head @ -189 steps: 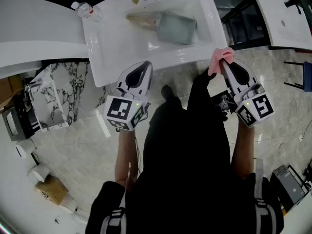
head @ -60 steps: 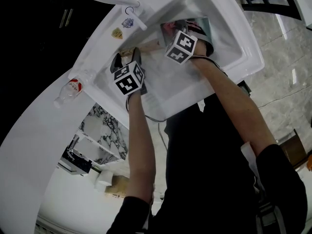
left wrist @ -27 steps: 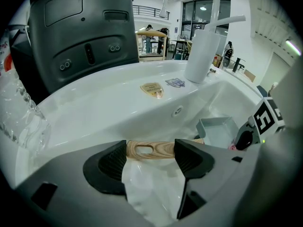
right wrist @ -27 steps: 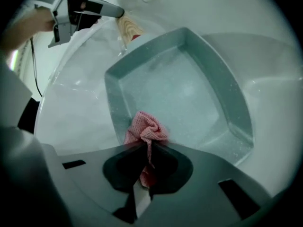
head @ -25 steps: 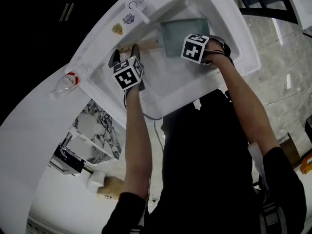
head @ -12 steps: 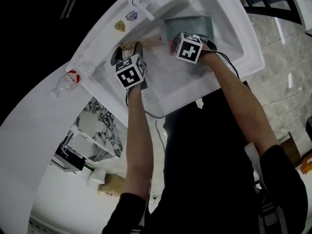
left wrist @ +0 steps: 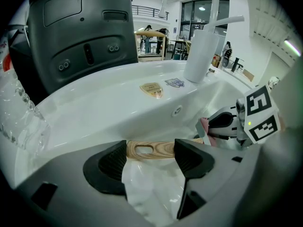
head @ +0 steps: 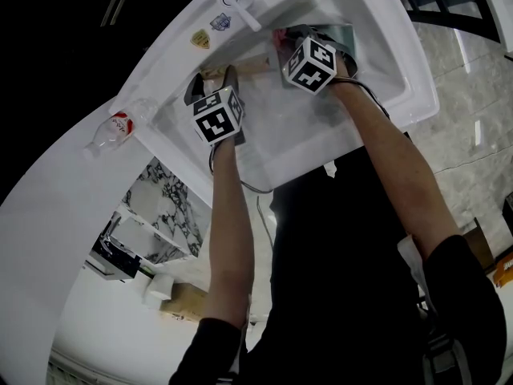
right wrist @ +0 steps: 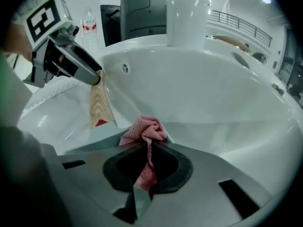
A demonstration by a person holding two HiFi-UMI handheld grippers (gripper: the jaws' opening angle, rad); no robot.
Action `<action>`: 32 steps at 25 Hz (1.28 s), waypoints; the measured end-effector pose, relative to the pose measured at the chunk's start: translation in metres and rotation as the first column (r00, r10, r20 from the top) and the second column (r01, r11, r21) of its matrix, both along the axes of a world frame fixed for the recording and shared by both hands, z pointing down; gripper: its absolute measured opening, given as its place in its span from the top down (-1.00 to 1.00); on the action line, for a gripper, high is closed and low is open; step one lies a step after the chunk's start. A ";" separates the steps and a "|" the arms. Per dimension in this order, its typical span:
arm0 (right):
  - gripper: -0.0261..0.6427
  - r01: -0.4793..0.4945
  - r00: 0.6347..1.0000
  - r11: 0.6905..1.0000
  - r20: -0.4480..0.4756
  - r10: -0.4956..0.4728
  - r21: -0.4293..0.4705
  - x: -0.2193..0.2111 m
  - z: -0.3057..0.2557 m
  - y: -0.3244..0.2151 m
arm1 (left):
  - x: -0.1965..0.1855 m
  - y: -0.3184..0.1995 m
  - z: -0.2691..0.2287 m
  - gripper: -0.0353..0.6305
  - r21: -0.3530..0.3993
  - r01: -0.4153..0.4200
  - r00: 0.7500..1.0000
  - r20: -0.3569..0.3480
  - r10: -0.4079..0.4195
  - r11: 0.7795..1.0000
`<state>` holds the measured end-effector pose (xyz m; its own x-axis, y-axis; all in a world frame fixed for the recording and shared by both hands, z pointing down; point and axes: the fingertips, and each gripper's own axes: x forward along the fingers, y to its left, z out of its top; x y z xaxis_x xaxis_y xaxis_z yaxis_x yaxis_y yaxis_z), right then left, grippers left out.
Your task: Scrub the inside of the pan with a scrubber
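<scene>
A grey-green square pan lies in the white sink, its wooden handle pointing left. My left gripper is open, and the handle lies across its two fingertips. In the right gripper view its tip touches the end of the handle. My right gripper is shut on a pink cloth scrubber, held at the pan's edge close to the handle. The left gripper view shows the scrubber in the right gripper. The pan's inside is mostly hidden.
A white faucet stands at the sink's back ledge beside two stickers. A water bottle lies on the counter to the left. A dark appliance stands behind the sink. A marble shelf unit is below the counter.
My right gripper with the scrubber has moved from the pan's right side to its left side, towards the handle. The left gripper has stayed at the handle.
</scene>
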<state>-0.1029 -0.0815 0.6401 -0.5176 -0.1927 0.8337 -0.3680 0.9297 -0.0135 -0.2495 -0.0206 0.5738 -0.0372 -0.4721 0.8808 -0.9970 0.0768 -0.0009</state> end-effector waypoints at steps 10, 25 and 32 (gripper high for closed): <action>0.81 0.057 0.998 0.993 -0.007 -0.058 -0.108 0.021 0.004 0.039 | 0.000 0.000 0.001 -0.03 0.001 0.003 1.000 0.004 -0.003 1.000; 0.80 0.233 0.970 0.972 -0.070 -0.232 0.010 0.043 0.008 0.030 | 0.000 0.000 0.001 -0.03 0.003 0.001 1.000 0.003 -0.001 1.000; 0.81 0.011 0.976 0.995 -0.216 0.011 0.098 0.068 0.011 0.005 | 0.000 0.000 0.001 -0.03 -0.001 0.006 1.000 0.001 -0.006 1.000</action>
